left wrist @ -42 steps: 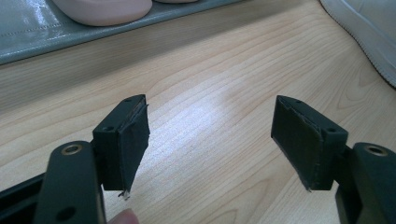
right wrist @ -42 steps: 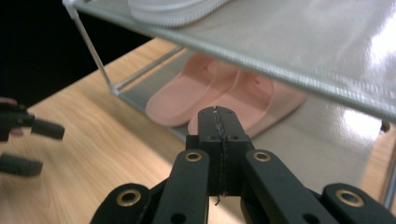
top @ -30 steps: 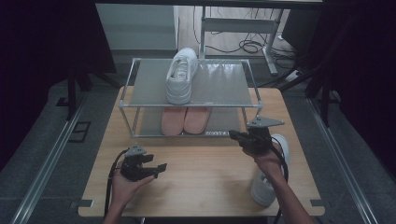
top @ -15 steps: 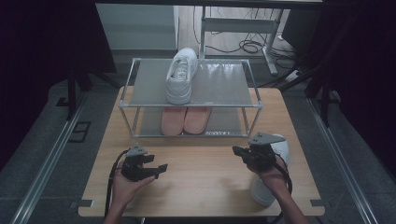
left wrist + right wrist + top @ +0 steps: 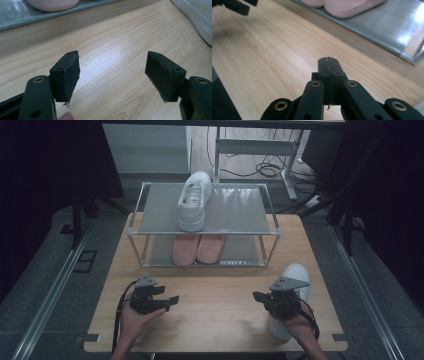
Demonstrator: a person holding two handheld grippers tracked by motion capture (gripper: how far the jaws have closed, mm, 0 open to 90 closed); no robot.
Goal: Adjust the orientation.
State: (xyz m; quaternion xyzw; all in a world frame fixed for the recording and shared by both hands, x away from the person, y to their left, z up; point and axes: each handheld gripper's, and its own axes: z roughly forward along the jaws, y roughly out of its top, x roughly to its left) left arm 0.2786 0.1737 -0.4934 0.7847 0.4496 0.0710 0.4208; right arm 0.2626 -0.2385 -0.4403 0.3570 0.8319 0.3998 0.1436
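Since the earlier frame the right gripper [image 5: 261, 297] has sunk toward the frame's lower right, jaws pressed together and empty, above the white shoe [image 5: 294, 279] lying on the counter [image 5: 215, 320]. The left gripper [image 5: 172, 299] hovers lower left, jaws apart.

No text, brand or number is legible. A small dark strip of print sits on the near front edge of the grey metal-framed shoe rack's [image 5: 202, 232] lower shelf, too small and blurred to read.
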